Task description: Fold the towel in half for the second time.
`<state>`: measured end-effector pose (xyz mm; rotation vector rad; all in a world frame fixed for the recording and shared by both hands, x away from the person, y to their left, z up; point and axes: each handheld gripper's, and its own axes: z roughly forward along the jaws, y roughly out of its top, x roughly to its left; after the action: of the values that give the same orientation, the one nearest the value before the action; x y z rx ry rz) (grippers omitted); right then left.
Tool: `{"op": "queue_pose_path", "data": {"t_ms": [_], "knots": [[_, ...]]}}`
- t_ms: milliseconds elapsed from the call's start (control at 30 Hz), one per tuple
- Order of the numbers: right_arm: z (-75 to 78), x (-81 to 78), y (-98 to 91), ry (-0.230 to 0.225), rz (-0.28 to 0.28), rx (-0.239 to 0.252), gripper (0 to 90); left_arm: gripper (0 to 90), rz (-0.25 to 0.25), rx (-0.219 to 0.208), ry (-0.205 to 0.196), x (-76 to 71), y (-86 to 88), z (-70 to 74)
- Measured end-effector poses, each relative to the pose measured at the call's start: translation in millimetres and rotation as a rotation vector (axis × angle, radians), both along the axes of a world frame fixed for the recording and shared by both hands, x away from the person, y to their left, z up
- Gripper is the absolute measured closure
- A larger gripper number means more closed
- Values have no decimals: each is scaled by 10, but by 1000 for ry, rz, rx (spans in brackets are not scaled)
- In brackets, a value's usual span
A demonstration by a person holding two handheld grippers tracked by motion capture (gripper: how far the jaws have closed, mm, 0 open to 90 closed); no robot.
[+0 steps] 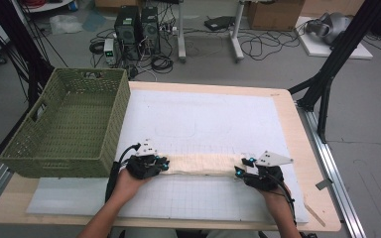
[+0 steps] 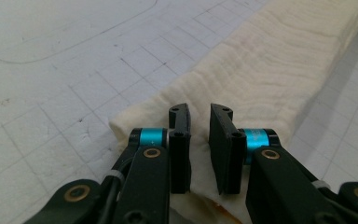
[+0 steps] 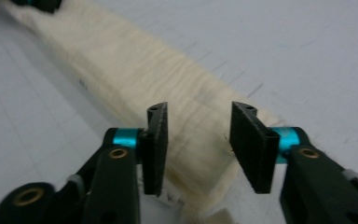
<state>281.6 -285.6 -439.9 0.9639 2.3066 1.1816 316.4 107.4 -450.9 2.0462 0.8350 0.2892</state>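
At the near edge of the table, the left gripper (image 1: 164, 163) sits at the left end of a long folded cream-coloured cloth strip (image 1: 203, 164), and the right gripper (image 1: 239, 169) sits at its right end. In the left gripper view the black jaws stand nearly together with a narrow gap, and a ridge of the cream cloth (image 2: 270, 79) rises into that gap; whether the pads actually pinch it cannot be told. In the right gripper view the jaws stand clearly apart, straddling the cloth end (image 3: 186, 135), with the pads clear of the fabric. The strip lies flat on a white gridded mat (image 1: 203, 124), running from 9 o'clock to 3 o'clock between the two tools. The mat covers a pale wooden table (image 1: 297, 129). Farther off, at about 10 o'clock from the cloth, a green woven rectangular basket (image 1: 115, 124) rests on the table's left side. Beyond the table, at 12 o'clock, black computer towers (image 1: 138, 24) stand on the grey floor.
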Motion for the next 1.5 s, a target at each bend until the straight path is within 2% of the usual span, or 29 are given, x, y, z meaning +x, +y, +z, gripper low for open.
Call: {"op": "queue_pose_path", "data": {"t_ms": [67, 233, 300, 367, 433, 600, 733, 867, 1067, 1200, 1267, 1333, 1400, 1500], "knots": [[-52, 14, 18, 29, 3, -66, 663, 775, 1, -1, 0, 0, -1, -1], [-59, 35, -76, 60, -9, -46, 673, 780, 3, -2, -1, -2, -3, -1], [-48, 27, -104, 67, -18, -23, 654, 781, -1, -3, 4, 4, 6, 1], [-7, 6, -138, 50, -13, 21, 627, 778, 7, -21, 18, 4, 16, 4], [55, -33, -178, 18, -31, 60, 577, 702, 16, -48, 17, 3, 29, 20], [215, -135, -306, -72, -107, 104, 427, 535, 60, -115, -44, -19, 82, 110], [284, -211, -427, -113, -163, 97, 358, 414, 121, -215, -108, -35, 174, 214], [288, -274, -547, -114, -212, 101, 283, 312, 137, -259, -152, -45, 225, 277], [330, -366, -665, -131, -242, 110, 223, 174, 157, -283, -199, -92, 243, 334], [343, -354, -711, -149, -261, 99, 149, 171, 152, -276, -199, -147, 214, 334], [326, -323, -726, -138, -267, 93, 113, 172, 150, -272, -202, -172, 195, 321], [300, -300, -751, -83, -273, 112, 113, 172, 142, -272, -198, -192, 195, 313], [282, -298, -777, -61, -278, 102, 109, 188, 145, -282, -200, -206, 215, 308], [296, -288, -789, -87, -290, 101, 109, 193, 147, -296, -201, -197, 251, 305]]}}
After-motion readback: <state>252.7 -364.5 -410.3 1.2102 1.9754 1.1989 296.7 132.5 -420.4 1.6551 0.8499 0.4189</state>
